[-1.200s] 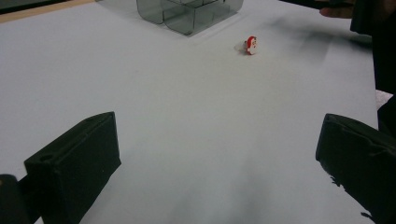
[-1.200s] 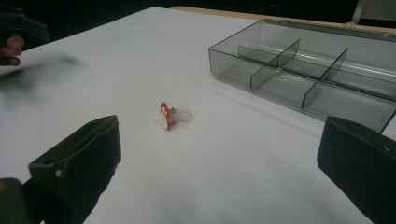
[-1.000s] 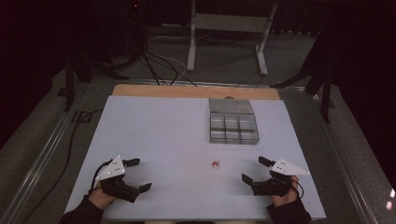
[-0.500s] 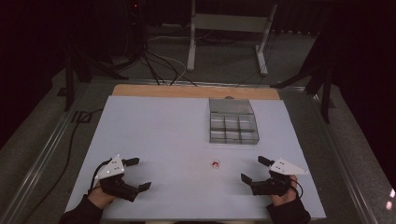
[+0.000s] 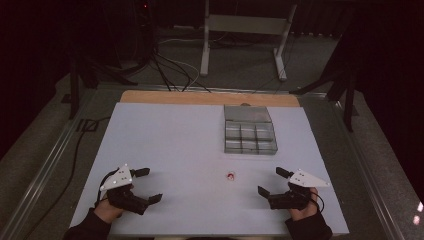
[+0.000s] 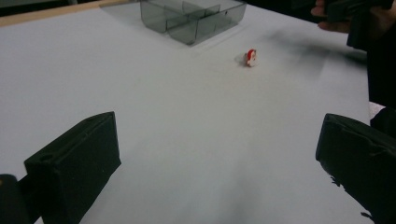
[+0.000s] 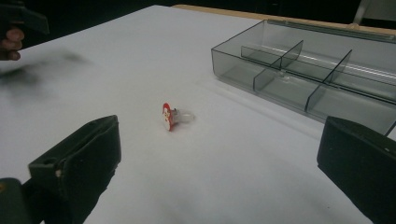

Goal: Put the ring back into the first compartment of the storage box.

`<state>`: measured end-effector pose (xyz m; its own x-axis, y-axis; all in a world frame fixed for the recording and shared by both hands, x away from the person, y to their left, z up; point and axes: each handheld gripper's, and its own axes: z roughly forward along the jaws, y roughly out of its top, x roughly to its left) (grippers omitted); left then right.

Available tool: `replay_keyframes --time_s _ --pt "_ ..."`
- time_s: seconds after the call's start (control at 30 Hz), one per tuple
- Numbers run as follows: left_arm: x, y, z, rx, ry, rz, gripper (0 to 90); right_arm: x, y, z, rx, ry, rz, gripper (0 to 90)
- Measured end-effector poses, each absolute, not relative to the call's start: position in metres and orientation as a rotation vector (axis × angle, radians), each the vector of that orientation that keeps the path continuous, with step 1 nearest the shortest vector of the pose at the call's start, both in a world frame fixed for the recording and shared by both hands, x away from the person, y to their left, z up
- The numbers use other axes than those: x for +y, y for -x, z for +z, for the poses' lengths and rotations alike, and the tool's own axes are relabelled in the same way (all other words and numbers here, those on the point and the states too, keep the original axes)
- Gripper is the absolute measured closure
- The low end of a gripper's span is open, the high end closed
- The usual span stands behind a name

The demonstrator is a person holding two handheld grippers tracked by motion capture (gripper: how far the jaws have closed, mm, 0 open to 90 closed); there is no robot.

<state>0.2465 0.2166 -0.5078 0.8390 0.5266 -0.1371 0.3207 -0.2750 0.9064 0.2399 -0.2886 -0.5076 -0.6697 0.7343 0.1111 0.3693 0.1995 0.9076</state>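
Both grippers sit low at the near edge of the white table (image 5: 165, 140), one at each corner, each held in a hand. The left gripper (image 5: 145, 185) has its jaws spread wide with nothing between them; in the left gripper view the 2 black jaws stand far apart over bare table. The right gripper (image 5: 270, 181) is the same, jaws wide and holding nothing.

Between the 2 grippers, nearer the right one, lies a small red-and-white piece (image 5: 230, 176) on the table, well apart from either set of jaws. In the right gripper view it lies on its side, a red and white disc-like head with a short clear stub behind it (image 7: 173, 116); it may be a pin or a cap, too small to tell for sure.

Beyond it, toward the far side of the table, stands a smoky clear plastic organizer box (image 5: 248, 131) with its lid open and dividers splitting it into compartments. The compartments I can see hold nothing.
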Motion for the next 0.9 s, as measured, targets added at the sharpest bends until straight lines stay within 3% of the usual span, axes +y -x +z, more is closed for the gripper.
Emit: replay_keyframes --time_s 0.9 --pt "0.163 -0.27 -0.469 0.586 -1.907 0.183 0.5 -0.29 -0.239 -0.506 2.125 -1.032 1.461 0.0"
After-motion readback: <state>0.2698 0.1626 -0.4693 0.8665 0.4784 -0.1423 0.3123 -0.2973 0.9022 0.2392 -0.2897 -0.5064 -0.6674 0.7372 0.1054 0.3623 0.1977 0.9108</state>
